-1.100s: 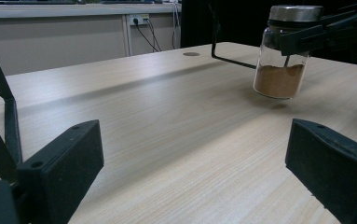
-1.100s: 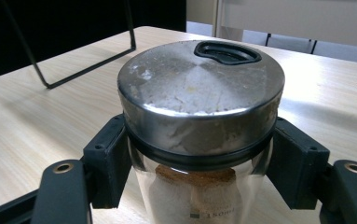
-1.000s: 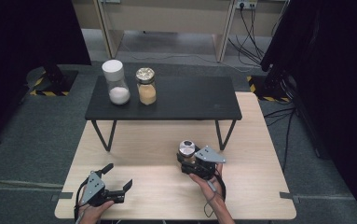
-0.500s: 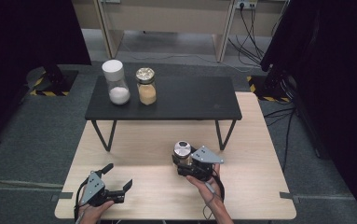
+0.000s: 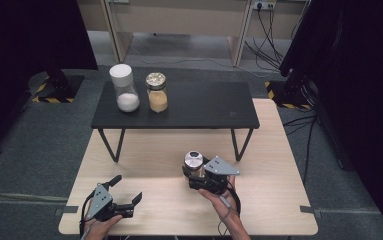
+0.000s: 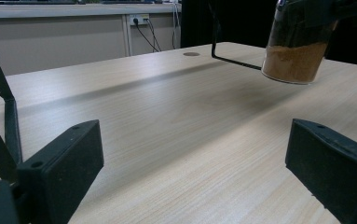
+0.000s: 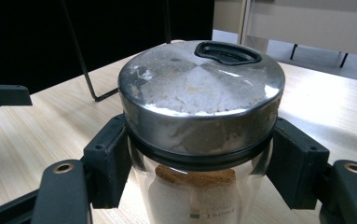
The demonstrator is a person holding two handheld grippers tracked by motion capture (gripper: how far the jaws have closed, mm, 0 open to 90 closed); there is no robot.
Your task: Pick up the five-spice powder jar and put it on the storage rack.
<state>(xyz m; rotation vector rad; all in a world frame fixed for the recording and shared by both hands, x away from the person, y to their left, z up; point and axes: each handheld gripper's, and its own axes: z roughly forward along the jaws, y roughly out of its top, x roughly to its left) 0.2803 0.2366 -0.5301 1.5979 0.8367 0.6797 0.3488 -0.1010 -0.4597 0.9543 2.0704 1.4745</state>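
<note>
A glass jar (image 5: 193, 161) with a silver lid and brown powder is clamped below the lid by my right gripper (image 5: 192, 173), over the wooden table's (image 5: 274, 165) middle. In the right gripper view both black pads (image 7: 108, 158) press the jar (image 7: 199, 107) under its lid; the gripper (image 7: 199, 163) is shut on it. The left gripper view shows the same jar (image 6: 297, 51) slightly tilted, its base close to the table top. My left gripper (image 5: 127, 189) rests open near the front left edge; its jaws (image 6: 190, 172) stand wide apart with nothing between them.
A low black shelf (image 5: 204, 107) on thin metal legs stands across the far half of the table. On its left end are a white-lidded jar (image 5: 124, 90) of white powder and a gold-lidded jar (image 5: 156, 92) of yellow powder. Grey carpet surrounds the table.
My right gripper has shifted a little to the left with the silver-lidded jar in it. The left gripper has stayed in place, open.
</note>
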